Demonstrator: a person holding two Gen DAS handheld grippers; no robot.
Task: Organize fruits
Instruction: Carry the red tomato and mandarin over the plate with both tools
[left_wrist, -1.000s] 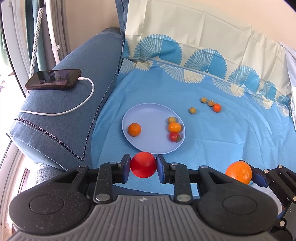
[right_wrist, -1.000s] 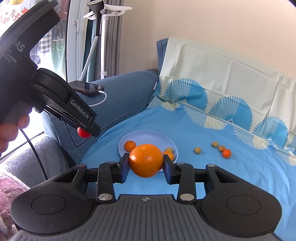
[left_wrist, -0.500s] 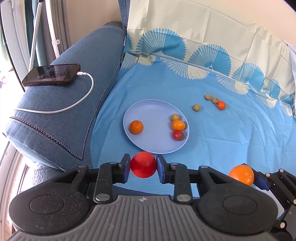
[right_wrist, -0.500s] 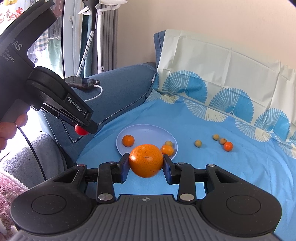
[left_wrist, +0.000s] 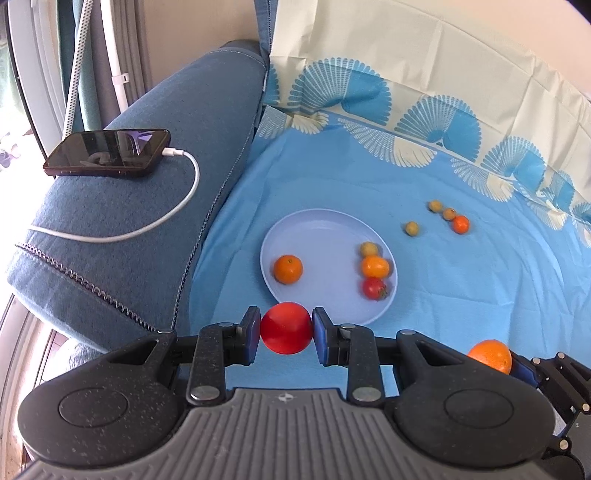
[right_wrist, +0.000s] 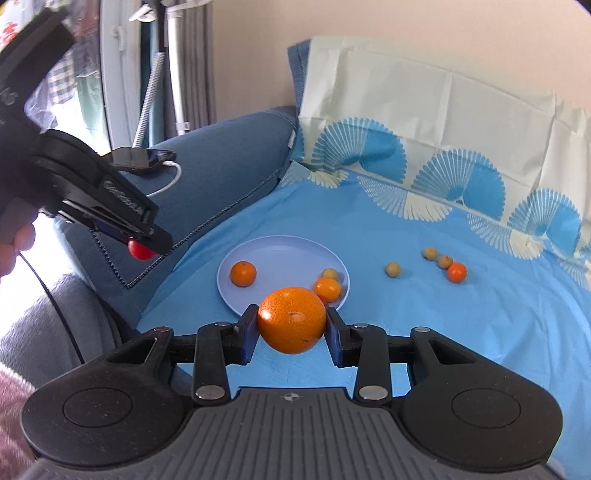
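Left gripper: pinching red tomato, hovering short of plate.
Right gripper: clamping orange, also nearing plate.
Advice: be lowering each onto bare plate surface before releasing.

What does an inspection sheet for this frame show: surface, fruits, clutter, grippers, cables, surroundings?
Surface: blue sheet over a sofa seat.
Job's things: plate holds four fruits; four small fruits loose on the sheet.
Clutter: phone on the armrest.
Grippers: left gripper shut on red tomato; right gripper shut on large orange.
Cables: white charging cable plugged into the phone.
Surroundings: patterned backrest cover, curtain at left.
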